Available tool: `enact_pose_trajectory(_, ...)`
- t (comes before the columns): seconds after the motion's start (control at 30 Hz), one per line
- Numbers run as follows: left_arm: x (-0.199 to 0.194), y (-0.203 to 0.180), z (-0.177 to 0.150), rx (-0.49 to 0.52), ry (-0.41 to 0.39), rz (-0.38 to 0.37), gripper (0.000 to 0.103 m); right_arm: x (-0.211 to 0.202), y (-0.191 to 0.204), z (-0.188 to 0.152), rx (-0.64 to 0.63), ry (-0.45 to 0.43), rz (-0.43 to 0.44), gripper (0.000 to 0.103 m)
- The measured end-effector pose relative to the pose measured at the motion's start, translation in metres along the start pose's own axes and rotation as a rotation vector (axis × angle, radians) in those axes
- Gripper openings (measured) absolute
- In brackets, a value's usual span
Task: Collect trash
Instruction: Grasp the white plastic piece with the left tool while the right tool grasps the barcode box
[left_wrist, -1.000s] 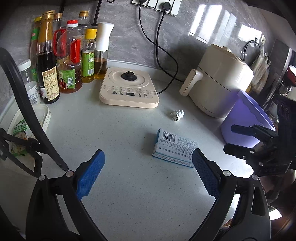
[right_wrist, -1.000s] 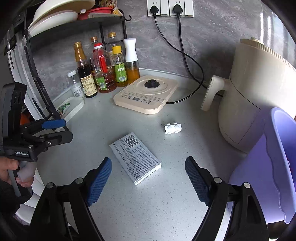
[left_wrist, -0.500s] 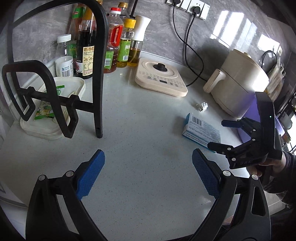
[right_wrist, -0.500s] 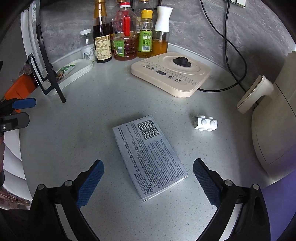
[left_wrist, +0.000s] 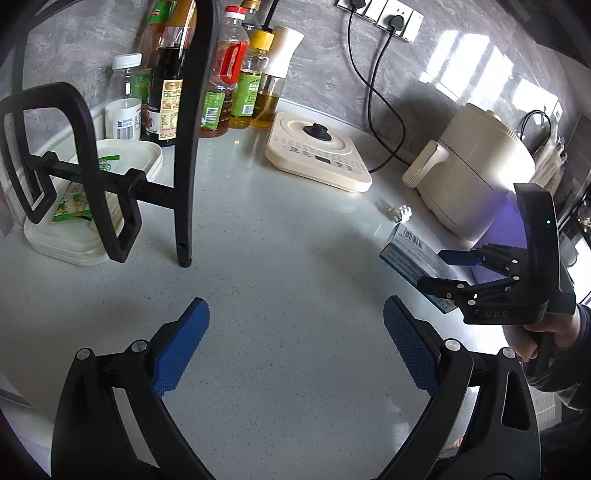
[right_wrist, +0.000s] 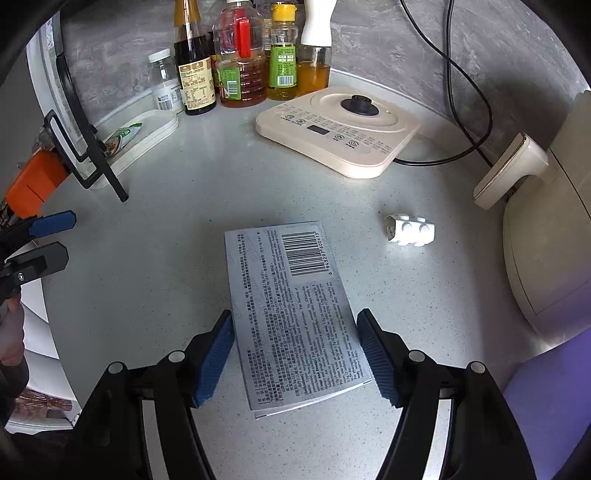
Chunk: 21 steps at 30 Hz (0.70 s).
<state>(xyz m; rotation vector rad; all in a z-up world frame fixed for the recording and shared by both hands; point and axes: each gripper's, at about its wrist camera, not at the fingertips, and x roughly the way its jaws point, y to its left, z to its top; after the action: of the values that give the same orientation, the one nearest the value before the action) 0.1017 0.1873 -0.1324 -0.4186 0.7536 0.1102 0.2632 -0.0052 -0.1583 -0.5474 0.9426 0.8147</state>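
Both tongs hang low over the speckled countertop (left_wrist: 280, 295). On the right, the right gripper (right_wrist: 295, 354) tilts down with its blue pads set either side of the flat carton (right_wrist: 291, 306), one pad close to each long edge; whether they press it I cannot tell. The carton lies flat, barcode up, with a small white blister piece (right_wrist: 410, 230) nearby toward the air fryer (right_wrist: 546, 229).

Further left, the left gripper (left_wrist: 295, 350) is spread wide over bare counter and grips nothing; a black rack leg (left_wrist: 186, 147) stands ahead of it.

Beside that leg sits a shallow white tray (left_wrist: 122, 158) holding a green snack packet (left_wrist: 75, 201). Sauce and oil bottles (right_wrist: 240, 55) cluster at the wall behind a cream induction cooker (right_wrist: 340, 129). A purple bin (right_wrist: 546, 406) sits at the right edge; its inside is out of sight.
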Motion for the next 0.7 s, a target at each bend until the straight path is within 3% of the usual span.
enact_pose_trajectory(0.3,0.047,-0.036,0.016,0.083,0.032,-0.085,0.092,-0.035,-0.026,-0.020,0.161,-0.039,-0.093,0.067)
enact_pose_trajectory(0.47,0.075,-0.060,0.035,0.162,0.068,-0.105,0.073,-0.050,-0.047,-0.033,0.306,-0.098,-0.161,0.067)
enact_pose_trajectory(0.7,0.117,-0.099,0.069,0.317,0.115,-0.131,0.058,-0.043,-0.065,-0.045,0.439,-0.138,-0.234,0.067)
